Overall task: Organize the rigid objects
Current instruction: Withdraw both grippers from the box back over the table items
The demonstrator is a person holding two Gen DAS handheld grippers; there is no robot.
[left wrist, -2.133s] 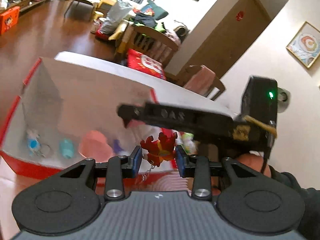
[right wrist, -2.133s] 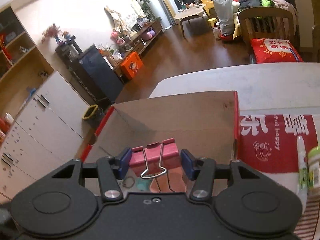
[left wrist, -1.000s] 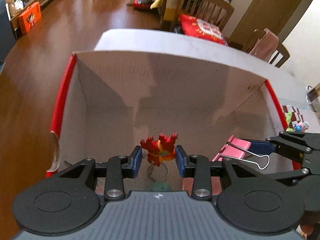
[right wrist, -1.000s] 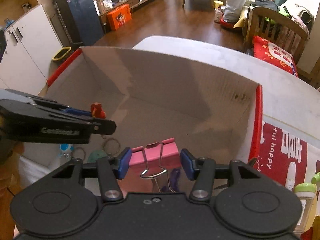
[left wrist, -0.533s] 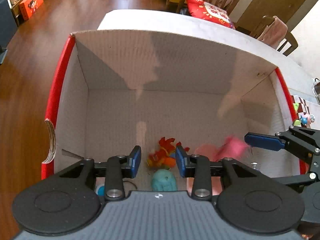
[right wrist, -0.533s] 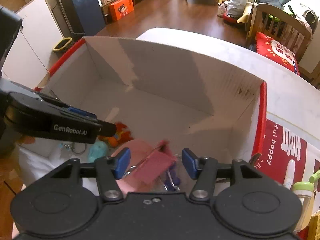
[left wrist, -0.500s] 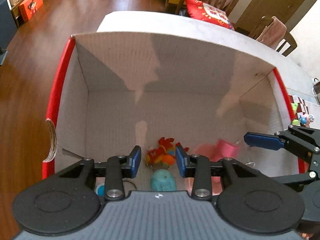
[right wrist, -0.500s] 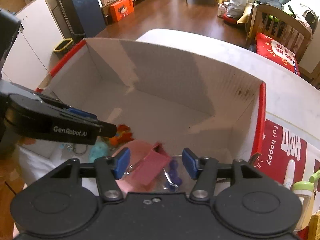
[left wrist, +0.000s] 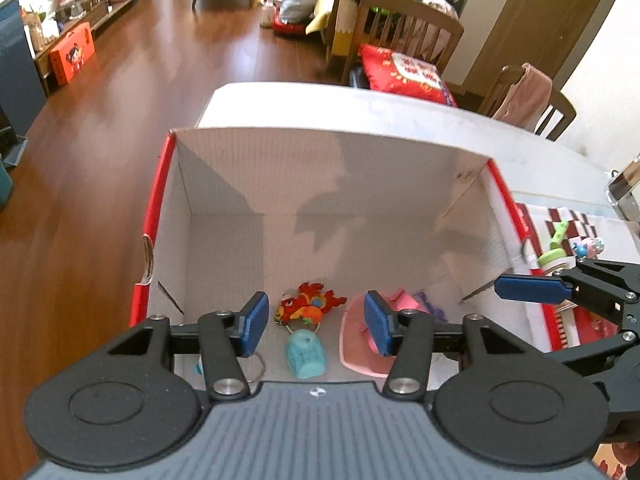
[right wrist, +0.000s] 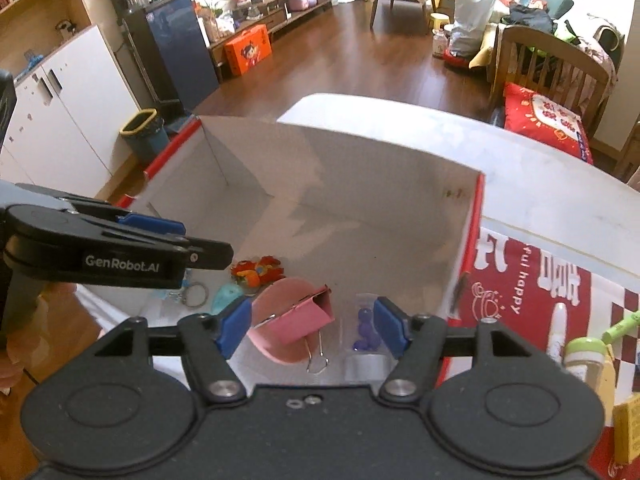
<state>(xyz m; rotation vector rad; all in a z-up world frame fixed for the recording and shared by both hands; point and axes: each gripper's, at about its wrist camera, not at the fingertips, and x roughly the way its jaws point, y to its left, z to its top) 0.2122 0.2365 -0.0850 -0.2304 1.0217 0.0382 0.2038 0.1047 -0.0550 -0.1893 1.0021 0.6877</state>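
Observation:
An open cardboard box (left wrist: 332, 168) with red edges stands on the white table; it also shows in the right wrist view (right wrist: 360, 184). On its floor lie a red dragon keychain (left wrist: 310, 304) (right wrist: 258, 270), a teal toy (left wrist: 306, 354) (right wrist: 226, 296), a pink dish (left wrist: 358, 344) (right wrist: 276, 334), a pink binder clip (right wrist: 308, 318) resting on the dish, and a purple piece (right wrist: 366, 330). My left gripper (left wrist: 314, 322) is open and empty above the box's near side. My right gripper (right wrist: 314, 322) is open and empty above the clip.
A red and white printed mat (right wrist: 536, 284) lies to the right of the box, with a green-capped bottle (right wrist: 588, 356) and a white tube (right wrist: 558, 330) on it. Small toys (left wrist: 568, 248) sit by the box's right wall. Wooden chairs (left wrist: 404, 36) stand beyond the table.
Both grippers opened over the box. The dragon keychain and the pink binder clip dropped to the box floor. Both grippers have since opened wider and drawn back.

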